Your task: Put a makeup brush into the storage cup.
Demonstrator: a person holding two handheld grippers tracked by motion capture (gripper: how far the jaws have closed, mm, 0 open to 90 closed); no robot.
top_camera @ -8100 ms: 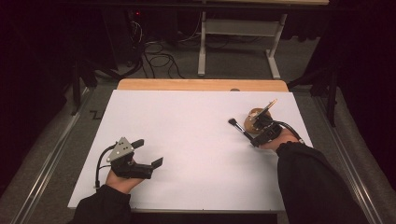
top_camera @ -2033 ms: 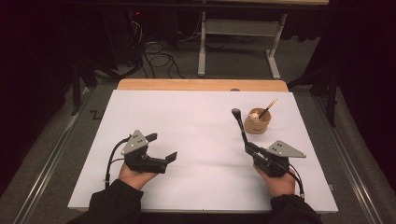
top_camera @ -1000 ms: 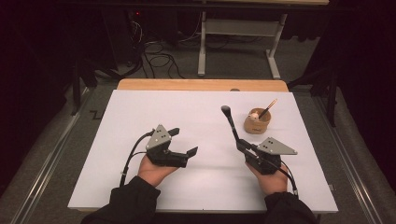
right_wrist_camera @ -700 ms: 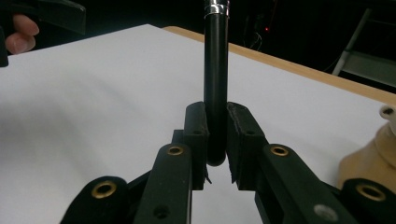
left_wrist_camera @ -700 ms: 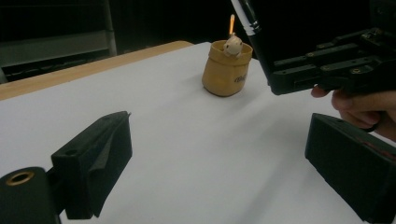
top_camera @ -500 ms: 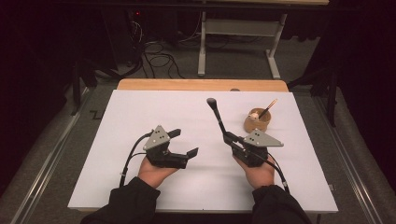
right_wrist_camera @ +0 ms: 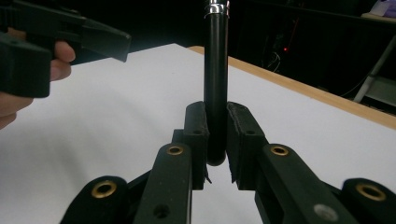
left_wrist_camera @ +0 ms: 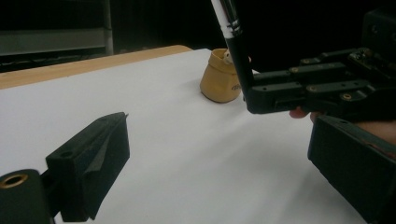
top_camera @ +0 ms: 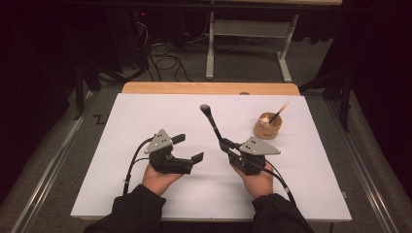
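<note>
My right gripper [top_camera: 225, 144] is shut on the lower end of a black brush [top_camera: 213, 124], which stands upright and leans to the far left, dark head up. In the right gripper view the pads [right_wrist_camera: 196, 126] clamp the black handle [right_wrist_camera: 216, 70] below a silver ferrule. My left gripper [top_camera: 188, 148] is held just left of it, open with nothing between its fingers [left_wrist_camera: 93, 156]. In the left gripper view the right gripper [left_wrist_camera: 317, 88] and the brush [left_wrist_camera: 236, 46] are close by on the right. A tan cup [top_camera: 268, 127] holding a thin stick [top_camera: 279, 112] stands at the right rear.
A white sheet [top_camera: 121, 145] covers the table, with a strip of wooden edge [top_camera: 209, 88] at the far side. Beyond it are a dark floor, cables and a grey stand leg [top_camera: 210, 53]. The cup [left_wrist_camera: 219, 79] is the one loose object on the sheet.
The right gripper has carried the brush from the right side leftward toward the middle, close to the left gripper. The left gripper shifted right earlier and has since held still.
</note>
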